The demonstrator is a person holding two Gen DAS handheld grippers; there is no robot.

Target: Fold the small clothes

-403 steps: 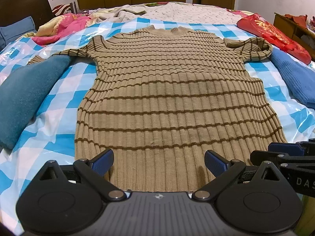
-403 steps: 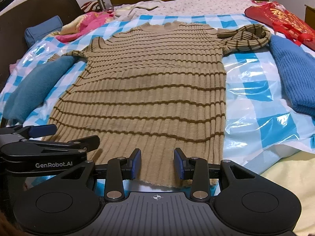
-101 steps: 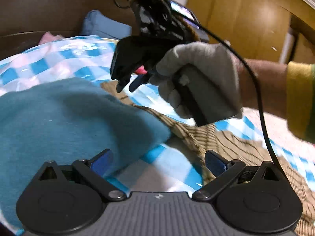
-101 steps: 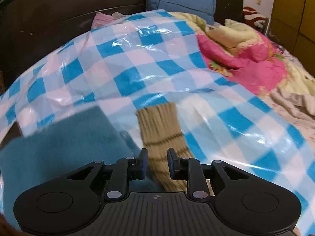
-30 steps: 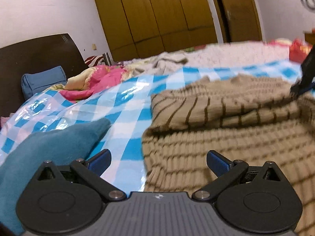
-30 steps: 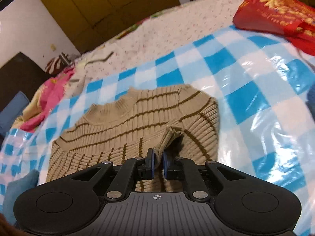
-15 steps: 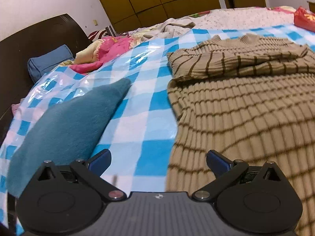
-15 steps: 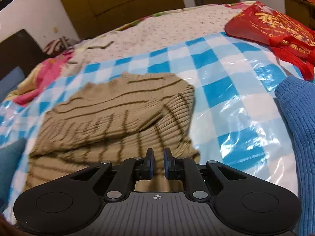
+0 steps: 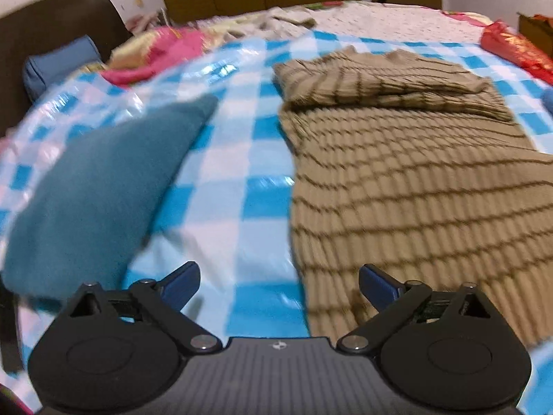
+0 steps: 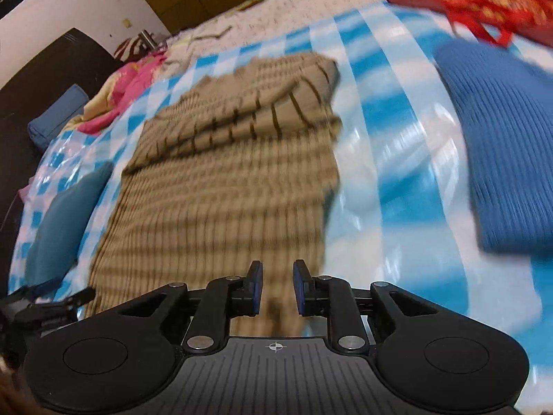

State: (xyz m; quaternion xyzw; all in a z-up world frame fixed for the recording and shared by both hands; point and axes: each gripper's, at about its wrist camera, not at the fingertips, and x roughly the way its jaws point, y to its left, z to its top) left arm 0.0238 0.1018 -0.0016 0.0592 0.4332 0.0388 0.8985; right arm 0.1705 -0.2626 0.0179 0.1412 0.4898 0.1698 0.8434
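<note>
Sweater (image 9: 414,186) lying on bed (image 9: 242,159), sleeves folded in. Left gripper (image 9: 278,285) gaping wide, right gripper (image 10: 277,287) part-open; both holding nothing.

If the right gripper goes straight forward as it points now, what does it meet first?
Most likely the striped tan sweater: the right gripper is open, and its hem lies just ahead between the fingers. Blur makes the height above it unclear.

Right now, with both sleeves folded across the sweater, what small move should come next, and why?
Probably lower both grippers to the hem. The sweater has its sleeves across the chest, while its lower body lies flat and unfolded. The left gripper is open at its left edge, the right gripper slightly open over the hem.
</note>
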